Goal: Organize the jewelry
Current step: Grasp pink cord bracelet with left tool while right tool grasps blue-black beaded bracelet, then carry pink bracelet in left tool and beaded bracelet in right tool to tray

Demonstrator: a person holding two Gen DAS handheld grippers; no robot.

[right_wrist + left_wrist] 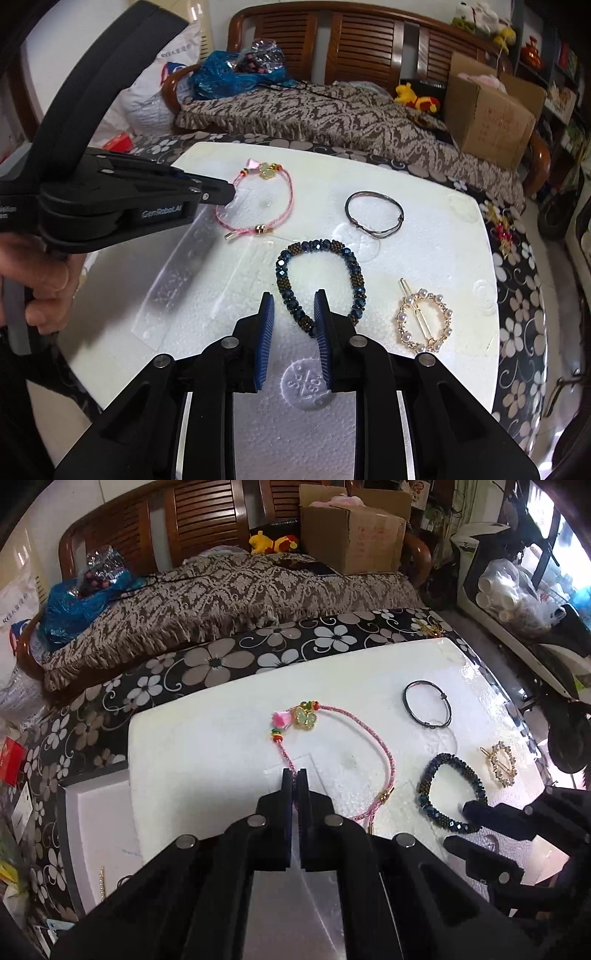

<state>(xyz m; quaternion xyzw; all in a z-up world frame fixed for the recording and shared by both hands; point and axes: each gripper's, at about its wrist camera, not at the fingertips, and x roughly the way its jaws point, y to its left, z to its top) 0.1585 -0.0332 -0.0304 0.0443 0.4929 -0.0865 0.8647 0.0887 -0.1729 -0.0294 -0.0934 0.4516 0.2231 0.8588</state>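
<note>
White foam board: work surface on a floral-clothed table, four pieces laid well apart, presumably for sorting.
Left gripper: jaws together on the pink cord bracelet at its near-left strand, apparently to lift it.
Right gripper: jaws apart, straddling the near end of the blue beaded bracelet, not yet pressing.
Pearl hair clip: right of the beads, untouched.
Black cord bracelet: farther back, untouched.

Pink cord bracelet, black cord loop, blue beaded bracelet, pearl hairpin flat, apart.
</note>
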